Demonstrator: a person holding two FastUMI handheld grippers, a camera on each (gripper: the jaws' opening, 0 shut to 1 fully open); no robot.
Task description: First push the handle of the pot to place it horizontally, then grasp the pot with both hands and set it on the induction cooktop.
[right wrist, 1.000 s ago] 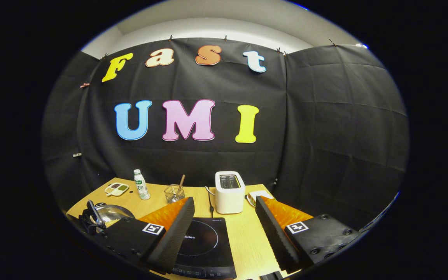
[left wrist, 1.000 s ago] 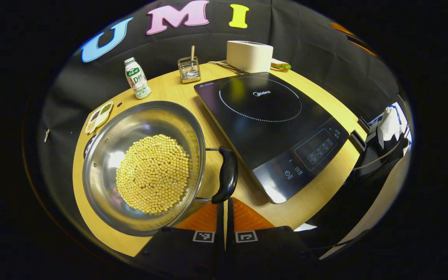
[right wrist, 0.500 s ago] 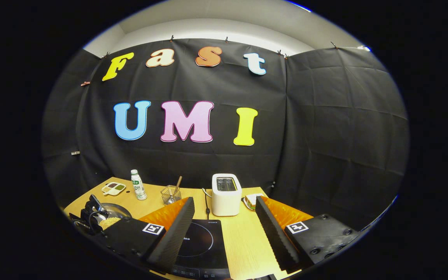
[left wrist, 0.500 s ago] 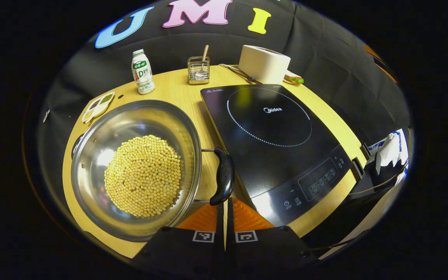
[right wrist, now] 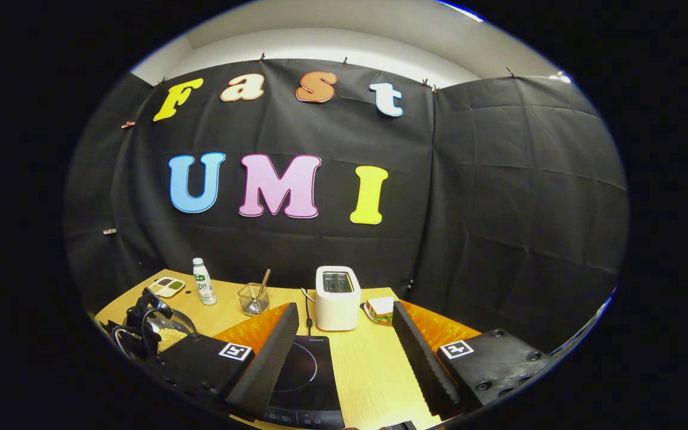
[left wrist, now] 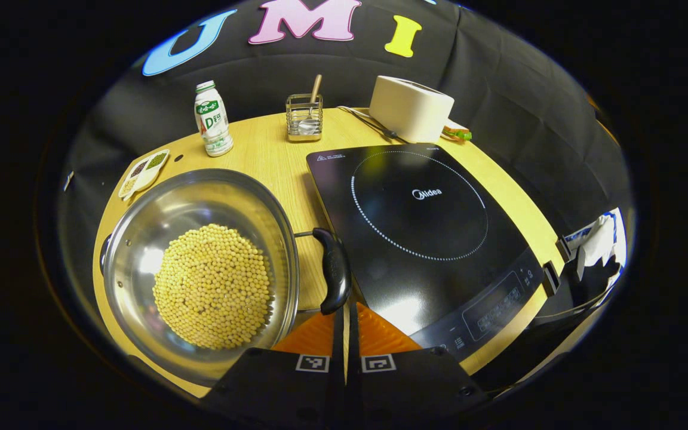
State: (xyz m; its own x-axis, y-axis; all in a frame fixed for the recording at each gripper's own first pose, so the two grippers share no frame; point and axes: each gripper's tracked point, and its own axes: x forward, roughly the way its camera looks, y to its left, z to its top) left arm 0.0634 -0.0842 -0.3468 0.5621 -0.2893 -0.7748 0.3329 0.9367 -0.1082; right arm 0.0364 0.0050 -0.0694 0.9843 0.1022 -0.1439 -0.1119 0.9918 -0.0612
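One round steel pot (left wrist: 141, 239) | curved black handle (left wrist: 335, 272) | glossy cooktop (left wrist: 421, 227)

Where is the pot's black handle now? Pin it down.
In the left gripper view the black handle sits on the pot's right side, between it and the induction cooktop, just beyond the shut left gripper.

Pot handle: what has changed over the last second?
The shut left hand-held gripper has kept its tips at the pot handle, which has edged toward the induction cooktop. Nothing was gripped. The right hand-held gripper stays open above the table.
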